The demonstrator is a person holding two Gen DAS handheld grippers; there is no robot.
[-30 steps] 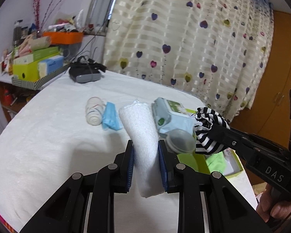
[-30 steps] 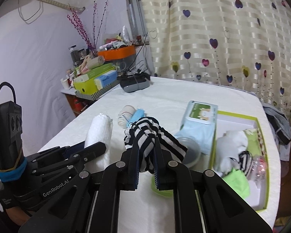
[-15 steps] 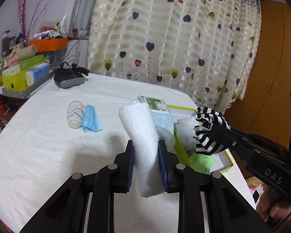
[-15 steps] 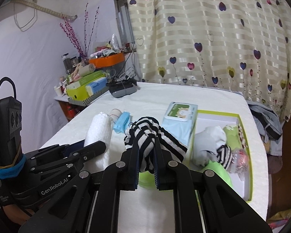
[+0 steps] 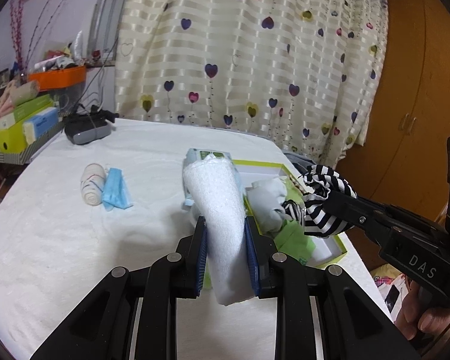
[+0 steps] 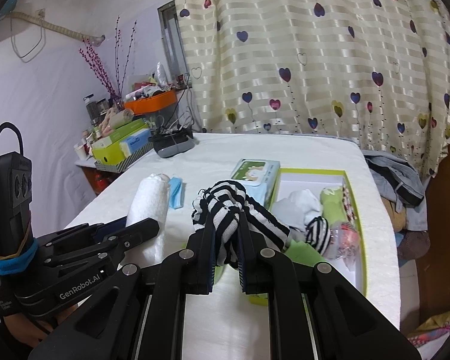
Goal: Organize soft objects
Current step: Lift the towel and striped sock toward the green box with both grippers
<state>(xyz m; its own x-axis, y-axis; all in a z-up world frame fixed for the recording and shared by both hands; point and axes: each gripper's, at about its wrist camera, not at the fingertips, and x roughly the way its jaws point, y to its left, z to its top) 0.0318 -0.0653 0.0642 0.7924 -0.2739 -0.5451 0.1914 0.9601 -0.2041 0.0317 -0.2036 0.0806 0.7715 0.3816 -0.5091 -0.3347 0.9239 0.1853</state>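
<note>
Left tool (image 5: 226, 240) pinching white rolled towel (image 5: 222, 210), held above bench (image 5: 60, 240). Right tool (image 6: 226, 234) pinching striped sock (image 6: 225, 204), near green box (image 6: 352, 186) at right.

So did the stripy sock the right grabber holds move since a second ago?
Yes. The striped sock was beside the mask and now hangs at the edge of the green box, closer to it.

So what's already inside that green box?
The green box holds a white cloth, a small striped roll, a light green piece and a reddish packet. The held striped cloth hides its near corner.
</note>
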